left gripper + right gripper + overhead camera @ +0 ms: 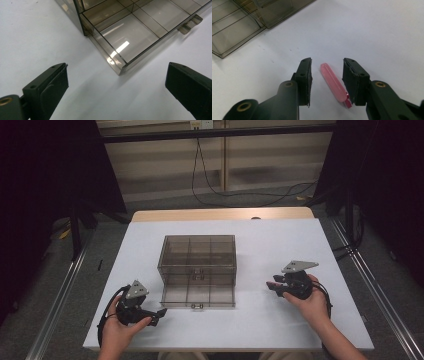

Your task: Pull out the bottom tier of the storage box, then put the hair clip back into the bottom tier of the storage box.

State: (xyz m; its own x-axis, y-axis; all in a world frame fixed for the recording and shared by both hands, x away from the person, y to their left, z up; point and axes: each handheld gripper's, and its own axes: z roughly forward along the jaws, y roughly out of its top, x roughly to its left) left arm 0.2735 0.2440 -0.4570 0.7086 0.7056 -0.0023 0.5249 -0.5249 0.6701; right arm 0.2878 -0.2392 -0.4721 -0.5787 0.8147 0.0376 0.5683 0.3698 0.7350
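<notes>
i can read no brand, label or writing anywhere on the things in front of me. the pink stick [333, 82] lies flat on the white surface [280, 245], between the jaws of my right tool [327, 82]; its near end sits right against the right-hand pad, while a gap shows on the other side, so i can't call it gripped. that tool is partly open, holding nothing. my right hand [312, 302] holds it low, right of the smoky clear drawer box [197, 252], jaws pointing toward the box. my left tool [117, 82] stands wide open and empty, aimed at the near corner of the pulled-out drawer [130, 37]; my left hand [117, 327] rests near the surface's front edge.
</notes>
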